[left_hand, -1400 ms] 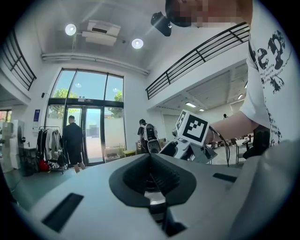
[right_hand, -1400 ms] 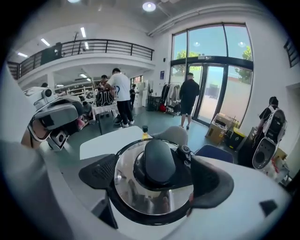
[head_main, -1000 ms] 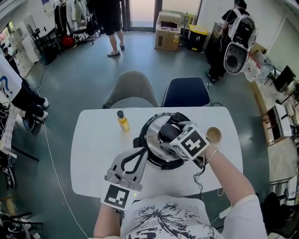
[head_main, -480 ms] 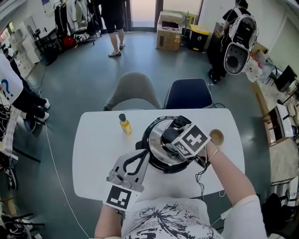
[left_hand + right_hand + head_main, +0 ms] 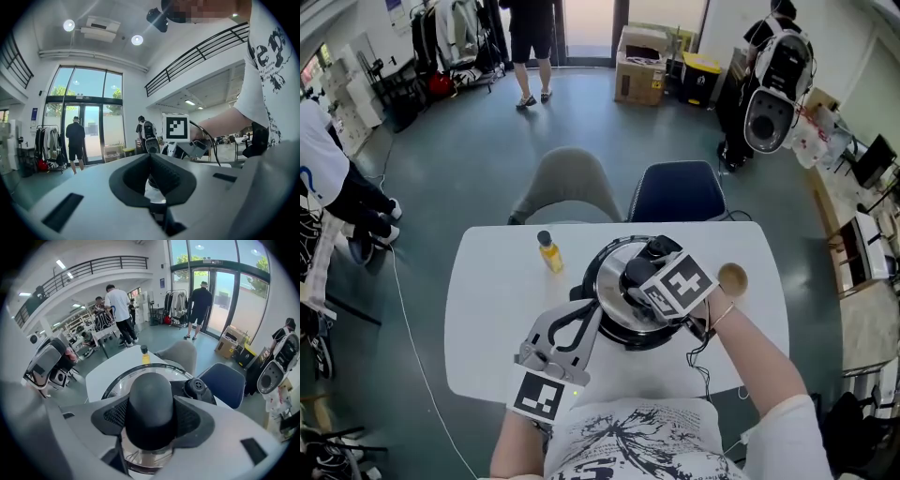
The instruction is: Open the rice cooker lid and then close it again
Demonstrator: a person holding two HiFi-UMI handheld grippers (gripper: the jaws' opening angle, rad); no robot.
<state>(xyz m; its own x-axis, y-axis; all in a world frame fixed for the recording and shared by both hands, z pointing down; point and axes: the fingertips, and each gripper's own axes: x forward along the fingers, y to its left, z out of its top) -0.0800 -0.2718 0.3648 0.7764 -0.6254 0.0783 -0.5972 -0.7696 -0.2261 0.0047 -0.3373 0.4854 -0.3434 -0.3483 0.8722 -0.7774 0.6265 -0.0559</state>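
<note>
The rice cooker [image 5: 623,336] stands in the middle of the white table [image 5: 487,309]. Its glass lid [image 5: 612,274] has a black rim and lies on top. My right gripper [image 5: 642,272] points steeply down over the lid. In the right gripper view the right gripper [image 5: 151,420] is shut on the black lid knob [image 5: 150,399], with a pad pressed on each side. A black steam vent [image 5: 197,387] sits behind the knob. My left gripper [image 5: 584,309] lies level at the cooker's near-left side. The left gripper [image 5: 150,157] has its tips together and holds nothing.
A small yellow bottle [image 5: 548,251] stands on the table left of the cooker. A round wooden item [image 5: 732,277] lies to the right. A grey chair [image 5: 567,183] and a blue chair [image 5: 677,187] stand at the far edge. People stand farther back.
The right gripper has closed onto the lid knob and tilted a little. The left gripper has hardly moved.
</note>
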